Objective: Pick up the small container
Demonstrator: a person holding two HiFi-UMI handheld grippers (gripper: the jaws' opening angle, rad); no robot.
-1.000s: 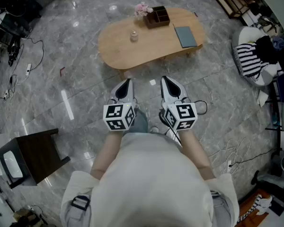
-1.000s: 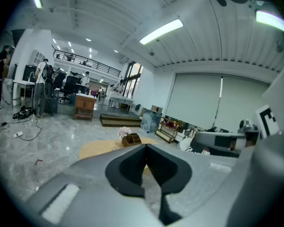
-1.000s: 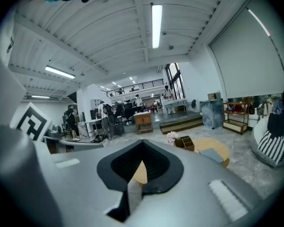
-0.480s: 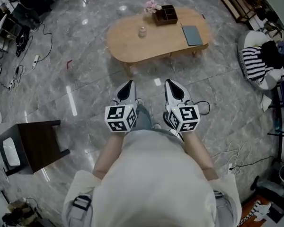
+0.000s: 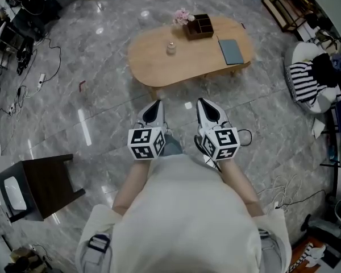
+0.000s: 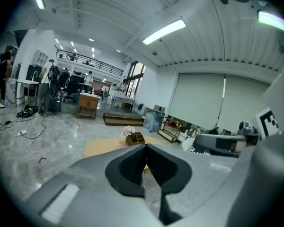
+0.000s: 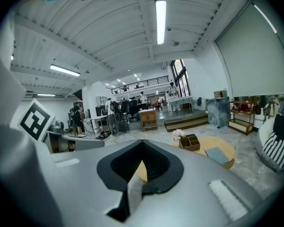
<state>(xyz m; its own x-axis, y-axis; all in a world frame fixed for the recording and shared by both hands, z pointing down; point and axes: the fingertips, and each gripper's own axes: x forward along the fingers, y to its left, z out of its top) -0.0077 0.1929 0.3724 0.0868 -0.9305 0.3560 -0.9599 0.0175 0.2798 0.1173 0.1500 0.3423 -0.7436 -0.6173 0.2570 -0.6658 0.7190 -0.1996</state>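
small container tiny, contents indiscernible

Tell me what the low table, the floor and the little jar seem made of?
Table: likely wood, matte, even tan. Floor: polished grey stone or tile; veins and lamp glare. Jar: perhaps glass, pale; too small to tell.

No text or label seems legible anywhere here.
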